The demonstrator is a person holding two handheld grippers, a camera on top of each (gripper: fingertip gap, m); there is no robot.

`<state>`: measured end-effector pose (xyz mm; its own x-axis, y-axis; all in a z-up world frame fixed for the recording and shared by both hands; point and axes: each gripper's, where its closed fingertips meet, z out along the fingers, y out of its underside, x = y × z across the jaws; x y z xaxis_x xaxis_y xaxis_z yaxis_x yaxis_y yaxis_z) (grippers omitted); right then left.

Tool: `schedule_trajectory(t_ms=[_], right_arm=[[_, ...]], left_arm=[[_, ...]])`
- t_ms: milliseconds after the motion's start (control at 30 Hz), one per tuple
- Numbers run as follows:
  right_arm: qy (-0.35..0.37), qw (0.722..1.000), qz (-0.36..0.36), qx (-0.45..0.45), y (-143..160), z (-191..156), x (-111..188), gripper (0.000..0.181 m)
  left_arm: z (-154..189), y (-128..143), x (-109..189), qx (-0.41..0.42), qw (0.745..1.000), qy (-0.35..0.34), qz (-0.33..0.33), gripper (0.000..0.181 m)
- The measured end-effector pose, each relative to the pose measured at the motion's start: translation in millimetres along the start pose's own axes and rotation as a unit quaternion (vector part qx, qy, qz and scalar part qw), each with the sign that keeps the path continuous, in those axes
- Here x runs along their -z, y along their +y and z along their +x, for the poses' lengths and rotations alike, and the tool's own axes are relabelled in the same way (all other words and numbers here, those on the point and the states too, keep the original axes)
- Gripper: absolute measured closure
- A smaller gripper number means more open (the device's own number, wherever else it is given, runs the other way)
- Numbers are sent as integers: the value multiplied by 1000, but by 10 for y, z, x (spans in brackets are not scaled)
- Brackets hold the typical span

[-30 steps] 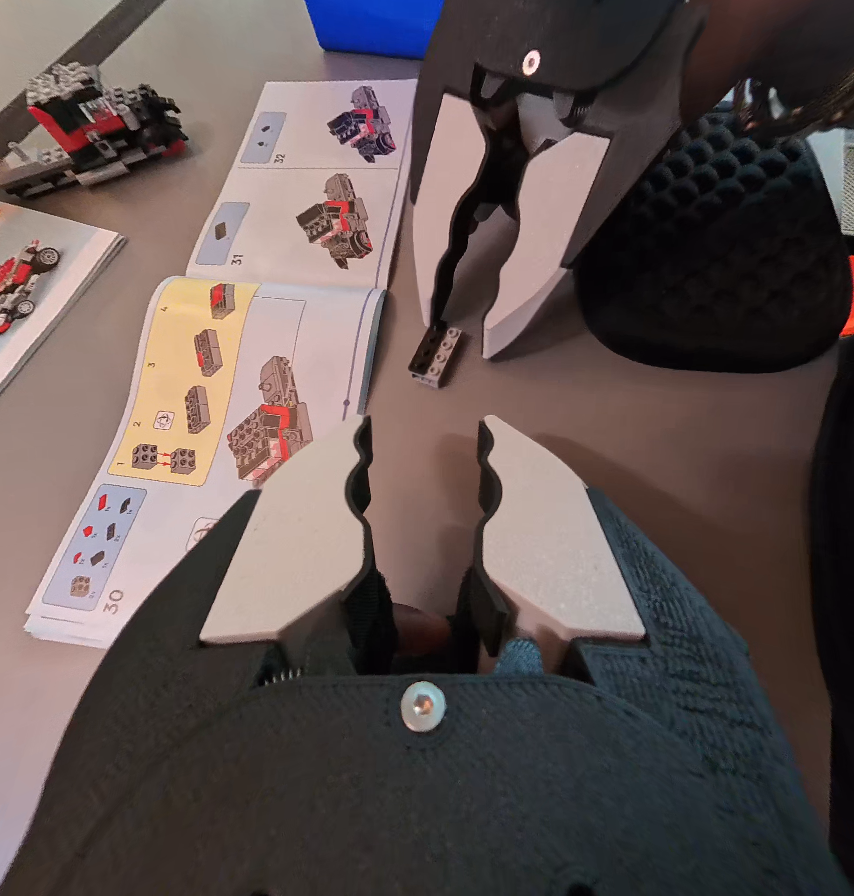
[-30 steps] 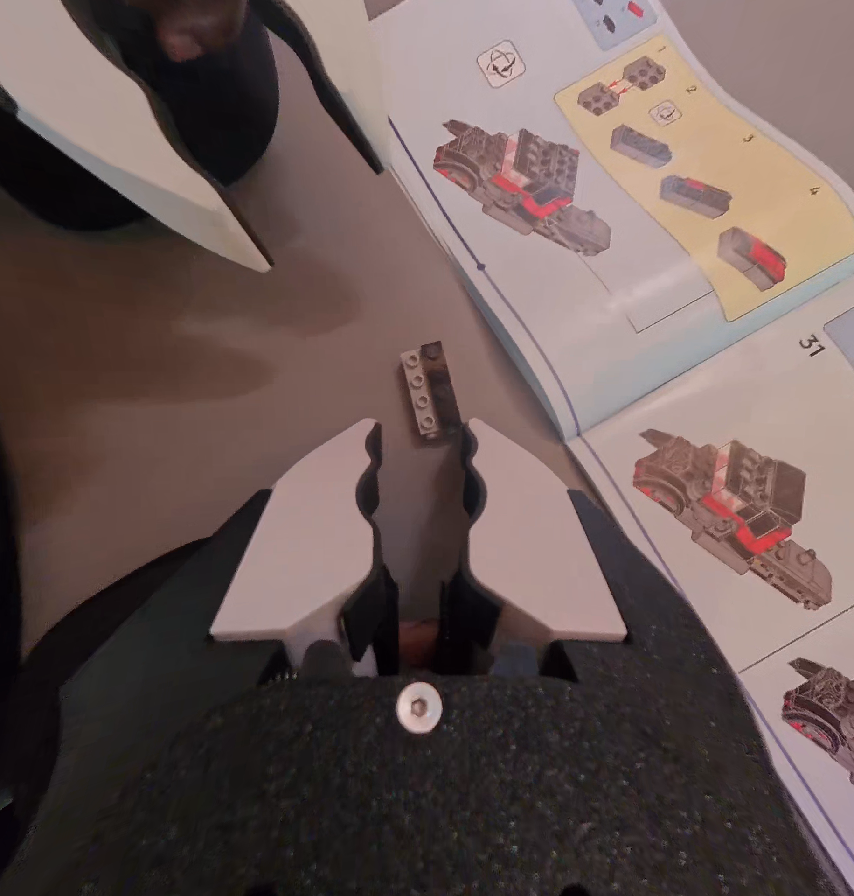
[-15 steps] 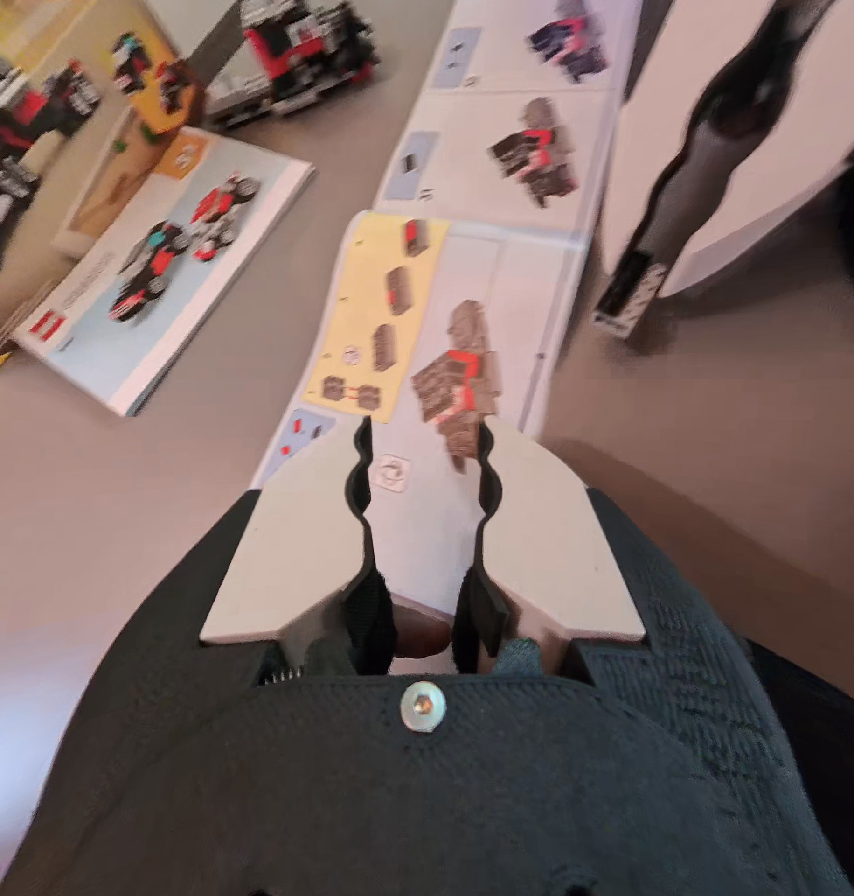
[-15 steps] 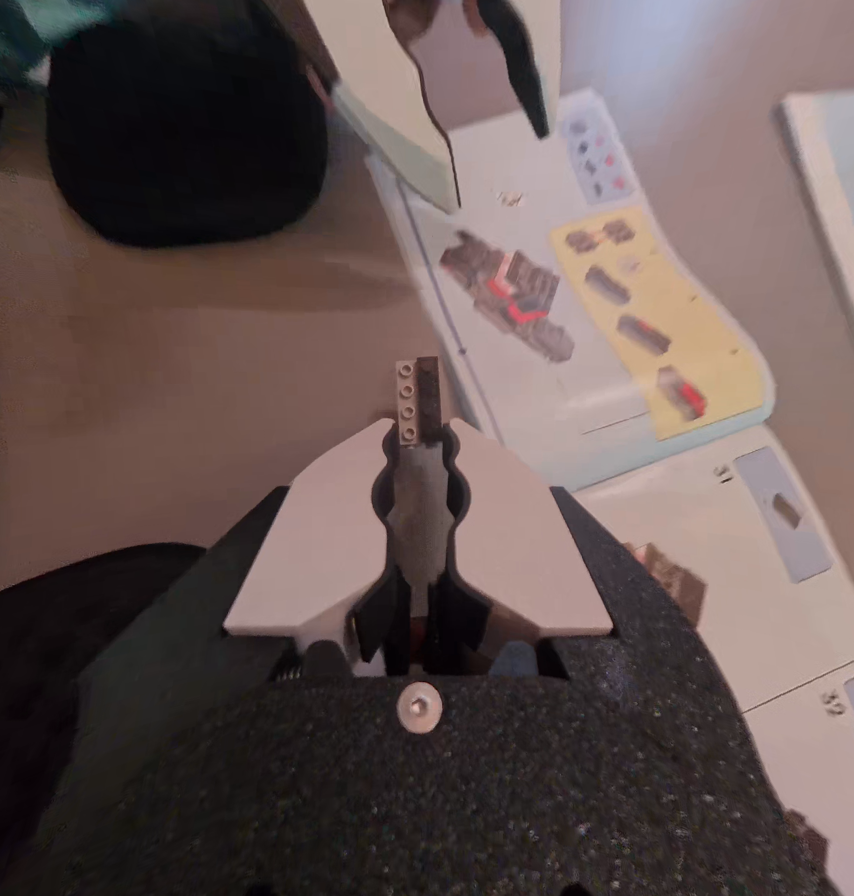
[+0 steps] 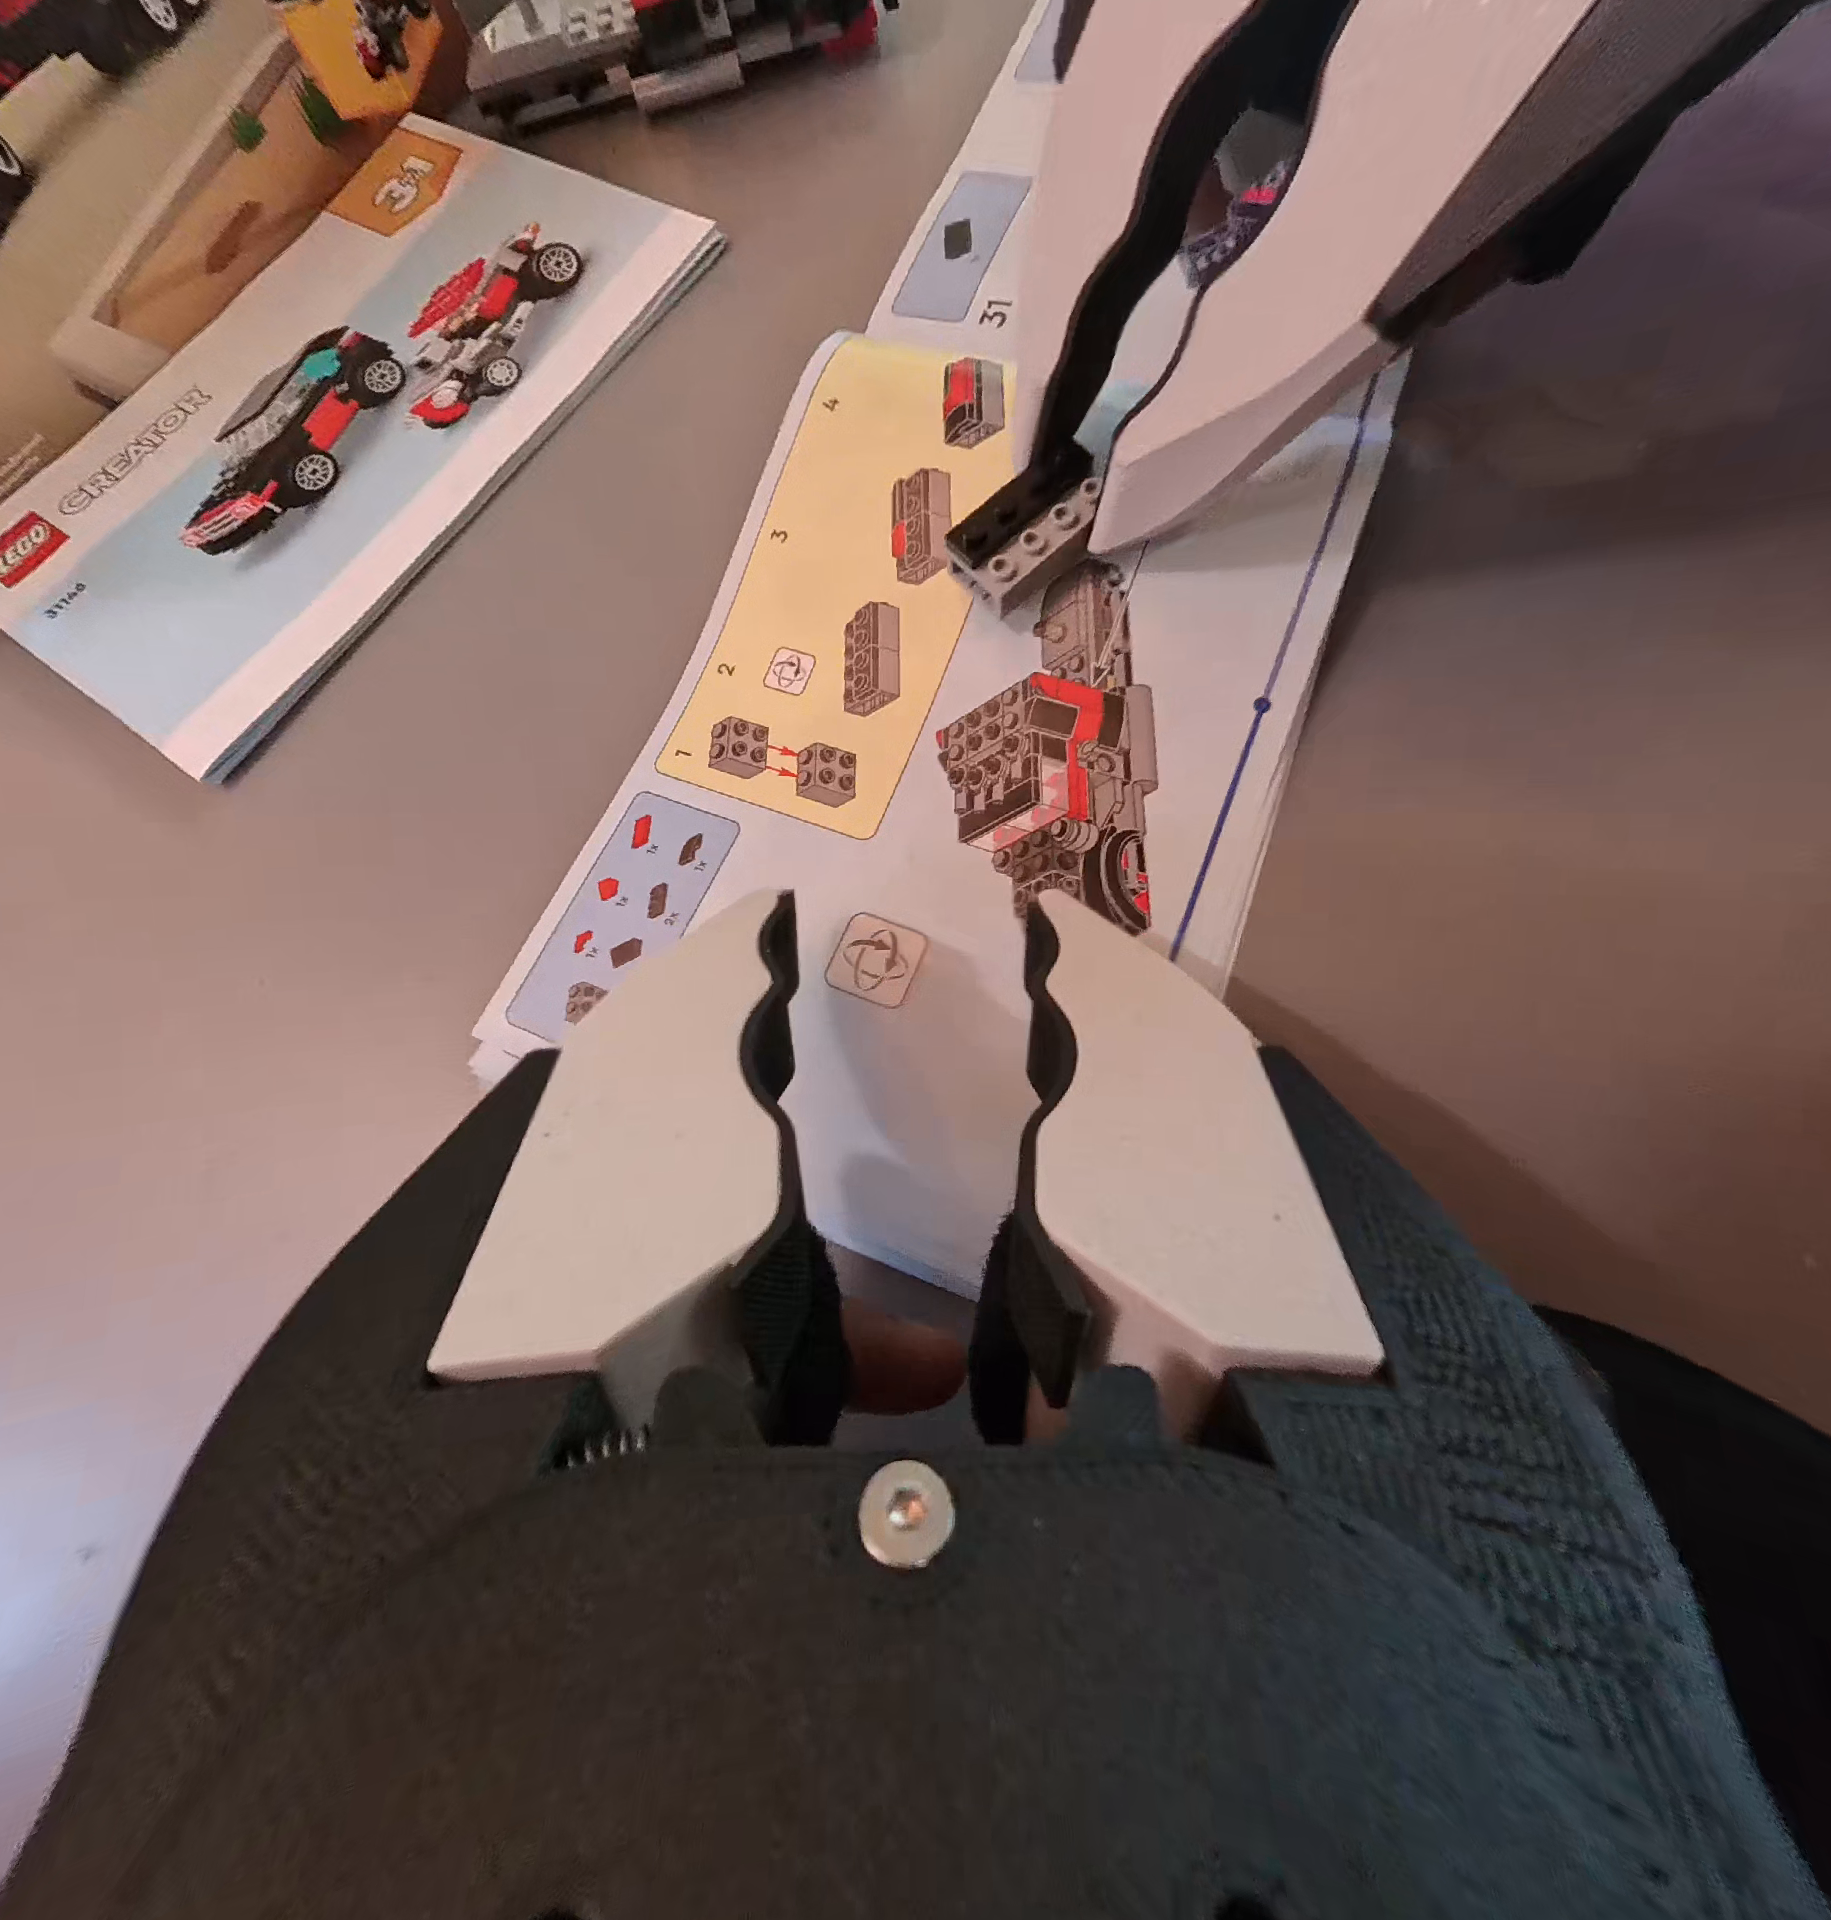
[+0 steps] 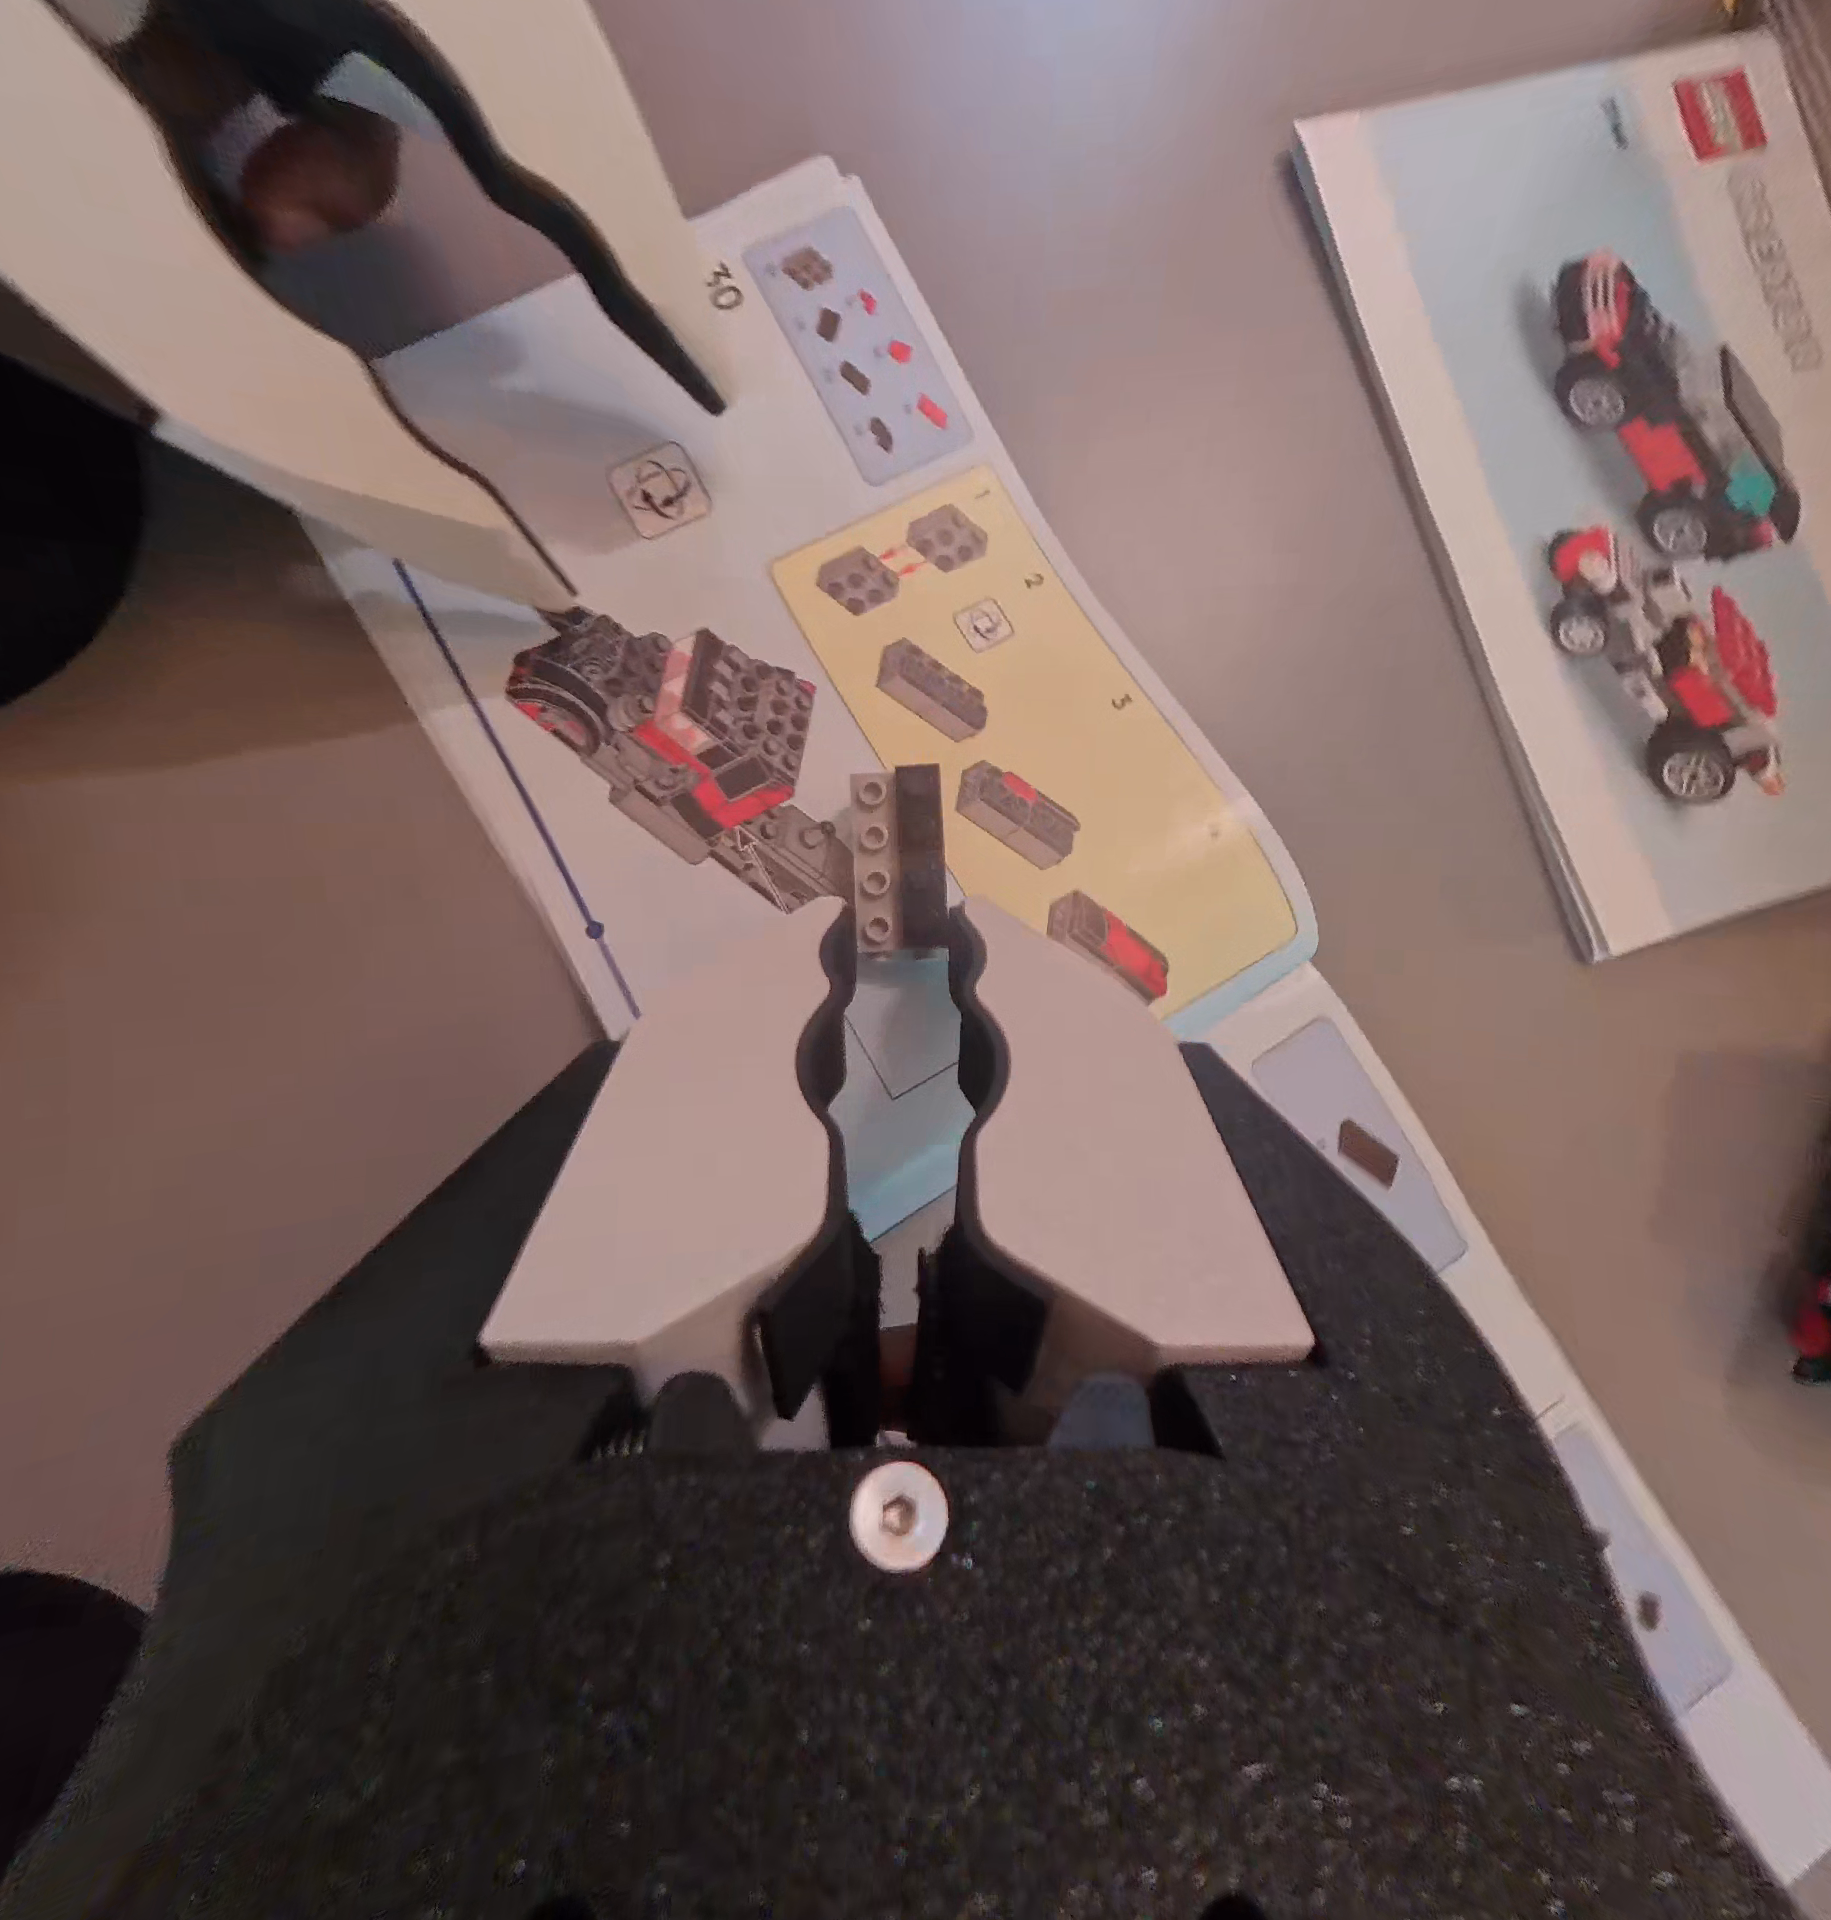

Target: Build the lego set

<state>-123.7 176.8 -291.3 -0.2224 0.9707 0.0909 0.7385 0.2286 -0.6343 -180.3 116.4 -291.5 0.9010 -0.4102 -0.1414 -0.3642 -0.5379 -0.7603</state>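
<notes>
Right gripper (image 6: 898, 925) pinches a small grey-and-black brick stack (image 6: 900, 857) at its tips, held clear above the open instruction booklet (image 6: 1087, 665). Left gripper (image 5: 906, 914) empty, jaws spread, hovering low over the same booklet's near edge. From the left wrist view, the stack (image 5: 1025, 535) sits at 12 o'clock, over the yellow sub-step panel. Closed booklet (image 5: 298, 447) lies at 10 o'clock on the grey tabletop (image 5: 391, 935); a partly built red-and-black model (image 5: 672, 52) beyond, 11 o'clock, well apart. Step in hand, by my reading: sub-assembly being checked against the pictured stages. Next move likely calls for further small bricks, or a handover so the stack can be steadied while pieces are pressed on.
</notes>
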Motion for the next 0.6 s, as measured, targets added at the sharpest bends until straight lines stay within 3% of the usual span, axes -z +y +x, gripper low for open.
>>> schedule_trajectory(t_ms=[167, 367, 467, 600], right_arm=[[24, 996, -37, -80, 105, -104, -31, 164], [-37, 992, -19, -116, 40, -430, 58, 153], [-49, 994, 17, -97, -19, -331, 136, 162], [-67, 992, -15, -104, 111, -278, 83, 163]], left_arm=[[8, 20, 6, 4, 1000, 5, -1, 139], [19, 49, -5, -1, 1000, 7, -10, 139], [23, 47, -5, -4, 1000, 6, -9, 139], [20, 58, -9, -6, 1000, 5, -13, 139]])
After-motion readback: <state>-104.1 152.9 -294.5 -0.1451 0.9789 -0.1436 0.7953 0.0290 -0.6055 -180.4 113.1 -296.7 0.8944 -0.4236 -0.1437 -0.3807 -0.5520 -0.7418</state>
